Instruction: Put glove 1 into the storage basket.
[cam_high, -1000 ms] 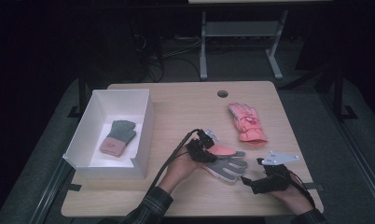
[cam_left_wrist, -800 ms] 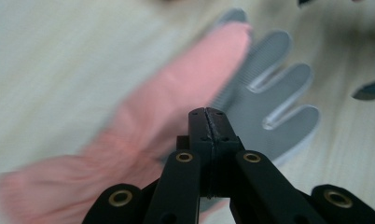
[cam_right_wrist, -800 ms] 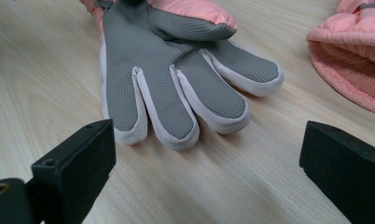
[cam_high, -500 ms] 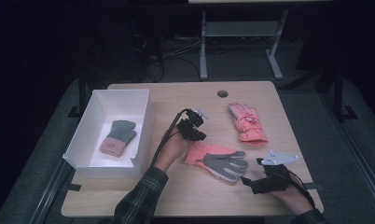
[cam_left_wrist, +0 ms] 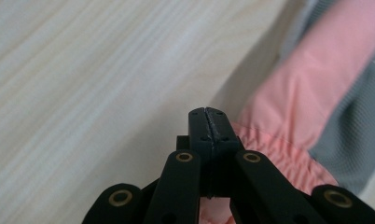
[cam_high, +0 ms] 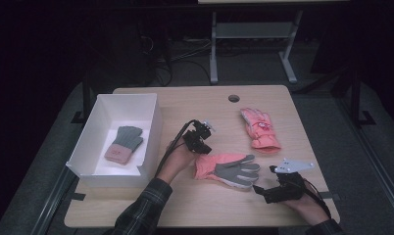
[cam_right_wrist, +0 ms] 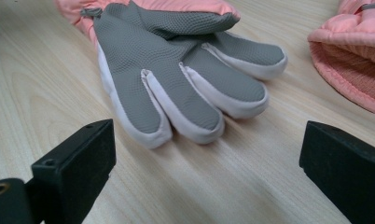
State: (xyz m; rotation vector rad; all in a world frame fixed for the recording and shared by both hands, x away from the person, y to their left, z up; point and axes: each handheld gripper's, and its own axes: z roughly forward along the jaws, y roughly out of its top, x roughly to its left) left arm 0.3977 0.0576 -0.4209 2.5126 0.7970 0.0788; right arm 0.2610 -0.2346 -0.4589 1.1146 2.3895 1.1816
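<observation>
As seen from the high view, a wooden table (cam_high: 195, 100) carries a white box (cam_high: 151, 120) at its left, in which a grey knit glove with a pink cuff (cam_high: 122, 143) lies flat. Near the table's middle lies a pink glove with a grey palm (cam_high: 228, 167), palm up, its fingers toward the right gripper. A second pink glove (cam_high: 258, 128) lies apart from it, farther back and to the right. The left gripper (cam_high: 202, 140) is held just behind the cuff end of the grey-palmed glove, a cable trailing from it toward the person's plaid sleeve (cam_high: 142, 210). The right gripper (cam_high: 263, 182) rests near the table's front right, its grey three-cornered plate uppermost, its tips just short of the glove's fingertips.

From the left gripper view, the left gripper (cam_left_wrist: 208, 122) has its two black jaws pressed together with nothing between them. They stand over bare table (cam_left_wrist: 83, 79), beside the gathered pink cuff of the grey-palmed glove (cam_left_wrist: 288, 121); whether they touch the cuff cannot be told.

From the right gripper view, the right gripper (cam_right_wrist: 206, 154) has its jaws spread wide and empty. The grey-palmed glove (cam_right_wrist: 176, 70) lies just ahead of them, its white-edged fingertips pointing into the gap. The cuff opening of the second pink glove (cam_right_wrist: 349, 60) shows at upper right.
</observation>
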